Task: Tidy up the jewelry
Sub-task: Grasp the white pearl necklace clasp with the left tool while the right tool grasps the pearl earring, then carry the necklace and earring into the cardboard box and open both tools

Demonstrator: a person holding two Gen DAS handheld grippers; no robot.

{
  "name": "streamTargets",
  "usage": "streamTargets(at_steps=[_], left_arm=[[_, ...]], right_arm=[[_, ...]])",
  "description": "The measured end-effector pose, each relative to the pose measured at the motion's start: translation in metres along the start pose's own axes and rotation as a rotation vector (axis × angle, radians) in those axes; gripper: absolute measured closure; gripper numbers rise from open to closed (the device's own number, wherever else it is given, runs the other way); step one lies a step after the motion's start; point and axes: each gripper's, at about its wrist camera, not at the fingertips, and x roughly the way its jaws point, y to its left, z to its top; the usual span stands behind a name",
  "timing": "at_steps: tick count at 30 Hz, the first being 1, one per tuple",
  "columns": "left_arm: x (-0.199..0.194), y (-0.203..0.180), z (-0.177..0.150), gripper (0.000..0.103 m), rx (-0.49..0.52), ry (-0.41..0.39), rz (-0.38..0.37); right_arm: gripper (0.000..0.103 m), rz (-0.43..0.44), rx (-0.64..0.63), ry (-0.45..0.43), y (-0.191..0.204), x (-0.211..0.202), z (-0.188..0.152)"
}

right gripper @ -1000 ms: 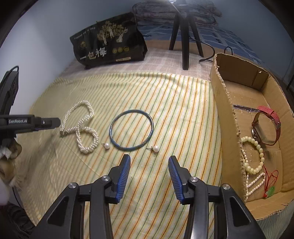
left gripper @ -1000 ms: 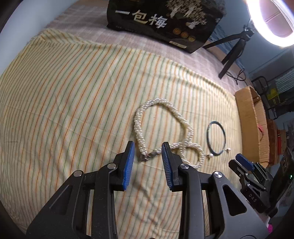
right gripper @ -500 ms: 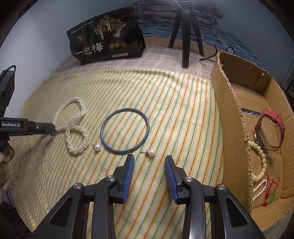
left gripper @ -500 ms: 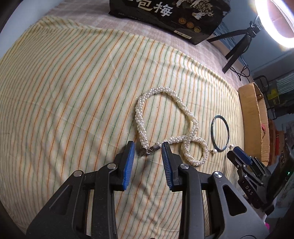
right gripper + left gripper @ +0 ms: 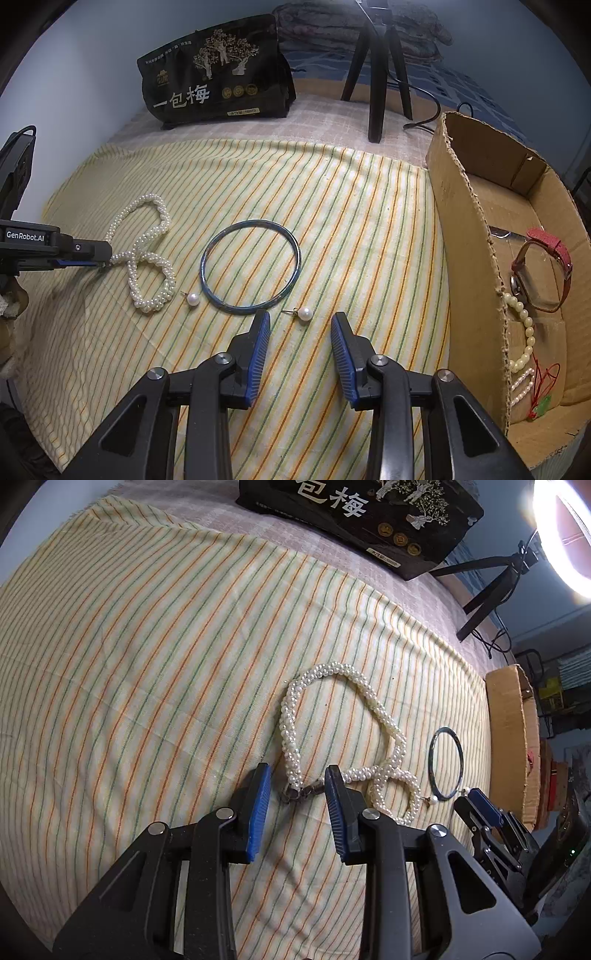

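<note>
— Both grippers have crept closer: left gripper (image 5: 297,790) spread around the pearl necklace (image 5: 334,731) clasp.
— Right gripper (image 5: 300,325) gapes around a pearl earring (image 5: 305,313), beside the necklace's neighbouring blue bangle (image 5: 250,266).

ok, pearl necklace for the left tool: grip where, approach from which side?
At the metal clasp end of the pearl necklace. It already lies between the open left tool fingers, clear of the crossed loops. Come down from above, straddling it; the strand lies flat on the cloth.

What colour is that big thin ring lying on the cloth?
The bangle is blue; the right wrist view shows it best.
</note>
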Motion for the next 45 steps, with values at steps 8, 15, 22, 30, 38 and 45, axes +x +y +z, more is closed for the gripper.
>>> streamTargets(at_steps=[8,15,22,30,38,45], left_arm=[[0.009,-0.018,-0.005,0.085,0.126,-0.050,0.134],[0.010,-0.026,-0.006,0.096,0.175,-0.072,0.155],[-0.001,-0.021,-0.003,0.097,0.140,-0.076,0.101],[-0.047,-0.032,-0.010,0.097,0.168,-0.150,0.016],[-0.087,-0.039,-0.015,0.097,0.150,-0.203,-0.074],[-0.121,-0.050,-0.023,0.097,0.159,-0.255,-0.124]], right_arm=[[0.068,-0.015,-0.025,-0.009,0.003,0.003,-0.001],[0.084,-0.038,-0.072,-0.009,0.011,0.006,-0.001],[0.094,-0.028,-0.057,-0.013,0.011,0.001,0.000],[0.095,0.049,0.021,-0.065,0.005,-0.025,0.004],[0.095,0.059,0.048,-0.122,-0.005,-0.060,0.002],[0.095,0.057,0.058,-0.184,-0.013,-0.100,-0.004]])
